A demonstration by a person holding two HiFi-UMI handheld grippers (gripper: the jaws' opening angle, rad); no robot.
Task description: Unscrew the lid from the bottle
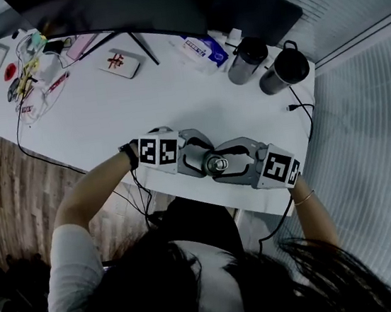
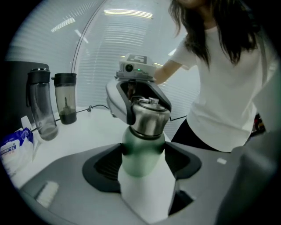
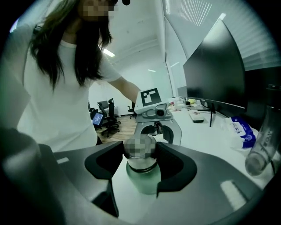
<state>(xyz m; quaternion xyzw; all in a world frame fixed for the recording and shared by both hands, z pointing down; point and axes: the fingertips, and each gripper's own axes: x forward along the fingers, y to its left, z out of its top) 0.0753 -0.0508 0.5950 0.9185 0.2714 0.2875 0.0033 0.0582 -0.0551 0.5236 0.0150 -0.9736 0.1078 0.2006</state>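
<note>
Both tools clamped on the bottle, lid on.
Left tool (image 2: 143, 151) grips the green bottle (image 2: 142, 165) at its rounded shoulder. Right tool (image 3: 140, 154) is closed on the steel lid (image 3: 140, 163). Bottle is at the near edge of the white bench (image 1: 138, 102). Risks: the smooth shoulder could slip, so the bottle would spin with the lid. A jerky twist could tip it off the edge.

A pale green, white-bottomed rounded bottle (image 2: 141, 169) stands upright by the near edge of the white tabletop (image 1: 103, 107), at about five o'clock. Its brushed steel lid (image 2: 149, 117) sits seated on the neck. The left tool (image 2: 143, 154) pinches the green shoulder, and the right tool (image 3: 140, 154) clasps the lid.
</note>
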